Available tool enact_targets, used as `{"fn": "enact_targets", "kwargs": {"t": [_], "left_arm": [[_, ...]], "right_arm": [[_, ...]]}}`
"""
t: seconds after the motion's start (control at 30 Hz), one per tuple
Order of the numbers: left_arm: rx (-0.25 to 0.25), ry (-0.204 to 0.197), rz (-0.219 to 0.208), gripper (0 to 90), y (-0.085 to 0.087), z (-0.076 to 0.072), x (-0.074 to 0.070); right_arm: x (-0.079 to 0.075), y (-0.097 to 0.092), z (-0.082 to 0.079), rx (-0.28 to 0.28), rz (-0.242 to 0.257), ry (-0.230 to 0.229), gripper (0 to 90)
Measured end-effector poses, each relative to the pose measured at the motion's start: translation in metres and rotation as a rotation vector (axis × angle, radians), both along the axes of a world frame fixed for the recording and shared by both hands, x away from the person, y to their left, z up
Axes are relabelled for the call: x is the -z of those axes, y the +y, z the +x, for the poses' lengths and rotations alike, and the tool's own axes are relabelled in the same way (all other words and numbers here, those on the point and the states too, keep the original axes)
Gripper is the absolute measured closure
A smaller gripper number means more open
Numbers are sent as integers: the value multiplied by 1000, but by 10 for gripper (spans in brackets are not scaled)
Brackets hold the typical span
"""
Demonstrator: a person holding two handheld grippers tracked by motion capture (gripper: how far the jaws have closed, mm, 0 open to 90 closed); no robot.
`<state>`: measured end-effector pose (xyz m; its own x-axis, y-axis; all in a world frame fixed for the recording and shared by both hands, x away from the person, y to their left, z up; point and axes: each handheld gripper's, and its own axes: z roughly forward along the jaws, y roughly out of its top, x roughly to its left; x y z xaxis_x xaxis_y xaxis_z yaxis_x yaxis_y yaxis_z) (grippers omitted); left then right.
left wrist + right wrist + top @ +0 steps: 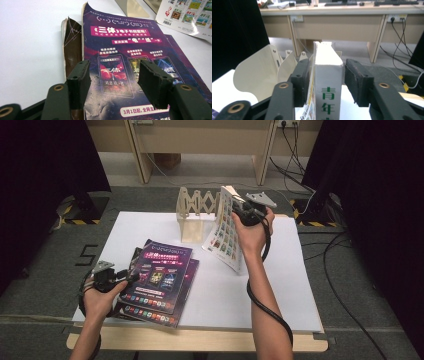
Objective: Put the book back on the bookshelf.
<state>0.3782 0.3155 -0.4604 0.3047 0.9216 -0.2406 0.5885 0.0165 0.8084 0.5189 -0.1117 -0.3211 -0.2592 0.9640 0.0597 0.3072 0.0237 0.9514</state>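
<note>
White-spined magazine [328, 87] stands upright between the right gripper's [243, 211] jaws; one pad touches its cover and the other stands just clear, so the grip looks loose. It hangs above the surface [280, 285], beside the rack [196, 215]. Better to firm the hold, keep it vertical, then lower it into a slot. Left gripper [113, 75] hovers wide open, empty, over the purple stack [159, 280].
</note>
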Motion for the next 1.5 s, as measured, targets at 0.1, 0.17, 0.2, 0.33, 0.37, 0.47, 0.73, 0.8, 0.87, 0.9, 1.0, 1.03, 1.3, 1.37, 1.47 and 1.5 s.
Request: {"fn": "enact_targets", "kwargs": {"t": [0.1, 0.17, 0.2, 0.33, 0.37, 0.47, 0.73, 0.8, 0.87, 0.9, 1.0, 1.03, 1.3, 1.37, 1.47, 1.5], "left_arm": [[0, 1, 1, 416, 0, 0, 0], [-1, 2, 0, 416, 0, 0, 0], [-2, 2, 1, 416, 1, 0, 1], [0, 4, 1, 416, 1, 1, 1], [1, 5, 1, 417, 1, 1, 2], [1, 7, 5, 417, 1, 1, 2], [-3, 7, 4, 416, 2, 1, 2], [-3, 8, 4, 416, 2, 1, 2], [-4, 9, 3, 416, 2, 1, 3], [-4, 8, 2, 416, 2, 1, 3], [-3, 9, 3, 416, 2, 1, 2], [-3, 9, 3, 416, 2, 1, 2], [-1, 10, 3, 416, 1, 1, 2], [-3, 8, 1, 416, 2, 1, 2], [-4, 8, 2, 416, 2, 1, 2], [-5, 7, 1, 416, 2, 1, 2]], "right_arm": [[-1, 2, 5, 5, -14, 17, 587], [-1, 3, 6, 4, -21, 17, 592], [0, 4, 9, 10, -21, 31, 616], [1, 5, 12, 12, -26, 47, 647], [1, 5, 13, 14, -31, 50, 651], [3, 7, 15, 16, -35, 77, 681], [5, 9, 16, 17, -25, 90, 742], [5, 9, 14, 20, -13, 80, 743], [4, 9, 11, 19, -6, 68, 744], [4, 8, 8, 16, -1, 60, 744], [1, 6, 3, 16, 28, 45, 745], [-1, 5, 1, 13, 41, 42, 745], [-5, 2, -13, 15, 119, -15, 747], [-8, 2, -14, 22, 128, -37, 747], [-11, 2, -16, 34, 141, -63, 747], [-12, 3, -15, 38, 134, -76, 747]]}}
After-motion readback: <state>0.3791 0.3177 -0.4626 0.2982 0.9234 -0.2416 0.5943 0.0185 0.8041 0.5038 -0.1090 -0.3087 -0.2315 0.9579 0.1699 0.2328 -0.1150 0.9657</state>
